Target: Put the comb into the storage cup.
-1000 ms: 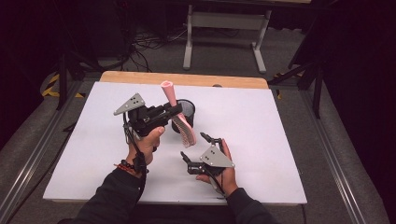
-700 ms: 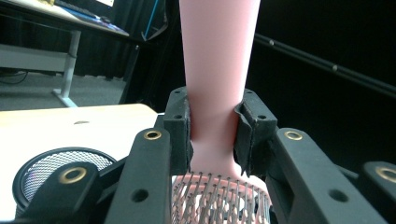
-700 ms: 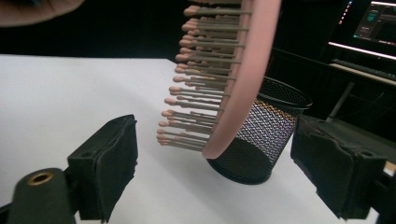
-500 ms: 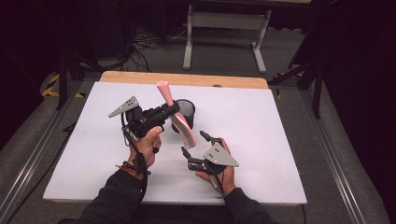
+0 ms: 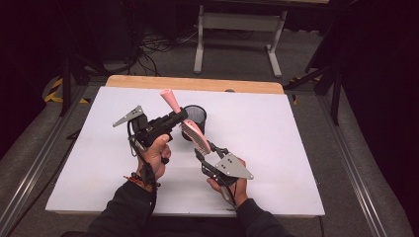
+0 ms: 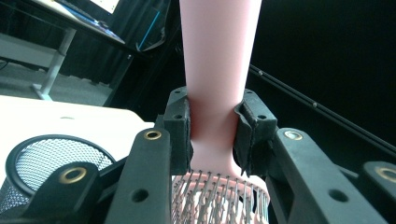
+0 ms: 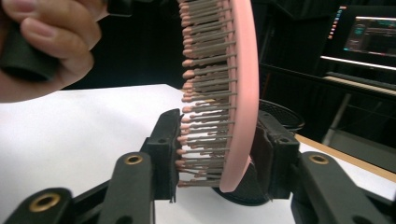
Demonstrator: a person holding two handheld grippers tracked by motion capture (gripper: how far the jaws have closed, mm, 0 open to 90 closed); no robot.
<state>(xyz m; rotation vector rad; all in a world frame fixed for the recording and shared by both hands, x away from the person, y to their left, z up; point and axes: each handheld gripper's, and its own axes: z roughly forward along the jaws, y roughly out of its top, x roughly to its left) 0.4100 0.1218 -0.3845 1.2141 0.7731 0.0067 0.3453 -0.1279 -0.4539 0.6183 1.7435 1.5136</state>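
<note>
**Between two sets of jaws: pink hairbrush held at both ends above the table**

Between the black jaws of the left gripper [image 6: 212,133], clamped tight at the neck: a pink plastic hairbrush with grey, pink-tipped bristles [image 5: 190,129]. No gap left on either side of the handle there; pads pressed flat against it, bristle rows just below them, handle rising straight up beyond. Between the jaws of the right gripper [image 7: 217,144], closed most of the way: the brush head [image 7: 233,93], one pad against the bristle tips, the other against the smooth pink back. Contact on the back side partly hidden, so firmness of that grip hard to judge.

Held clear of the white tabletop [image 5: 296,138], tilted, handle end up and away. Just past the jaws, a round black wire-mesh cup [image 5: 194,116], open mouth upward, close behind the brush.

Likely step: a handover or re-grip in mid-air, ahead of dropping the brush into the cup. Next move calls for one gripper to let go cleanly while the other keeps hold, then a turn toward upright over the cup's mouth. Bristles springy, so a grip across them probably soft and prone to slipping.
</note>
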